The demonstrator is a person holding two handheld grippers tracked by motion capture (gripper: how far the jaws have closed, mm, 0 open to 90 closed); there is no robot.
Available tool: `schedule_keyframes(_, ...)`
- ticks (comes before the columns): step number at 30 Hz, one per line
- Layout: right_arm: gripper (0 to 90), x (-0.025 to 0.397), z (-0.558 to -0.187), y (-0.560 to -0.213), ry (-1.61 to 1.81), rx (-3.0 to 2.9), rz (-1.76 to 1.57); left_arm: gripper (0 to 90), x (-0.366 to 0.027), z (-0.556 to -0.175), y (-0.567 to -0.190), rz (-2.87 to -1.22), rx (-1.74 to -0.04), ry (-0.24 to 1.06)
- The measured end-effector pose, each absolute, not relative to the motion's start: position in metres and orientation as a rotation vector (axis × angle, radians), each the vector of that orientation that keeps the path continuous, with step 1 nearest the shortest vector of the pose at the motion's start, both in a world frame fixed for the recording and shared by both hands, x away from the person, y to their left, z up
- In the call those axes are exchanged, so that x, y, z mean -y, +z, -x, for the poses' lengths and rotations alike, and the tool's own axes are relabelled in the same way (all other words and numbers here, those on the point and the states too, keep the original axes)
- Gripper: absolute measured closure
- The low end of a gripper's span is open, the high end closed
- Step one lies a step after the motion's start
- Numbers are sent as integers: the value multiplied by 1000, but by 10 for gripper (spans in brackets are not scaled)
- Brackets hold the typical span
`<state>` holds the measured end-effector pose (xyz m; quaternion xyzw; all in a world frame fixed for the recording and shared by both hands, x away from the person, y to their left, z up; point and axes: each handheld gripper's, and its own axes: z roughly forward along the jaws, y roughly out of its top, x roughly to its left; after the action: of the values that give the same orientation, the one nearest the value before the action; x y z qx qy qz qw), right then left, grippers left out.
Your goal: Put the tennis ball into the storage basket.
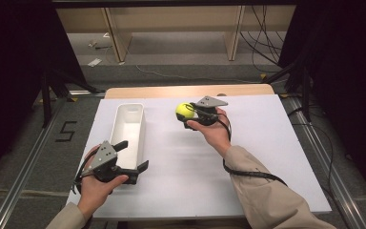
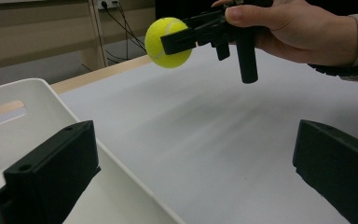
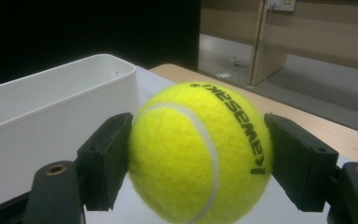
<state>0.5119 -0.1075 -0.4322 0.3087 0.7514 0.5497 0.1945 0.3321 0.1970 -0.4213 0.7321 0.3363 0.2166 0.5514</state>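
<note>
A yellow tennis ball (image 1: pixel 184 111) (image 2: pixel 168 42) (image 3: pixel 200 149) hangs above the white table top (image 1: pixel 248 157), to the right of the far end of a long white bin (image 1: pixel 128 126). My right gripper (image 1: pixel 189 112) (image 3: pixel 198 161) is shut on the ball, with a black jaw pressed against each side. In the left gripper view the right gripper (image 2: pixel 186 39) and its hand show at the top. My left gripper (image 1: pixel 132 155) (image 2: pixel 191 177) is open at the bin's near end. Its left jaw stands over the bin's rim (image 2: pixel 121 170), and nothing lies between its jaws.
The bin (image 3: pixel 51 102) looks empty inside. A wooden table edge (image 1: pixel 186 90) runs along the far side of the white top. Beyond it are a grey floor, shelf legs (image 1: pixel 116 38) and cables (image 1: pixel 262 43). Metal rails (image 1: pixel 24 157) flank the table.
</note>
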Motion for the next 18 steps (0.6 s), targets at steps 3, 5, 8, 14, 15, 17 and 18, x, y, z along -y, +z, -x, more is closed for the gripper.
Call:
schedule_keyframes(3,272,106,-512,-432,1546,-2107,-865,0,-197,-332,-421,-1731,-797,511)
schedule_keyframes(5,272,105,-512,-432,1546,-2109,-861,0,-197,-332,-421,-1732,-795,513)
schedule_keyframes(8,272,103,-511,-431,1548,-2109,-859,0,-197,-332,-421,-1731,-797,511)
schedule_keyframes(14,272,100,-511,-431,1555,-2110,-852,0,-197,-332,-421,-1731,-795,512)
schedule_keyframes(15,272,100,-511,-431,1558,-2110,-851,0,-197,-332,-421,-1734,-795,513)
schedule_keyframes(17,272,99,-511,-430,1558,-2111,-850,0,-197,-332,-421,-1733,-795,512)
schedule_keyframes(18,272,98,-511,-430,1559,-2110,-847,0,-197,-332,-421,-1732,-795,512)
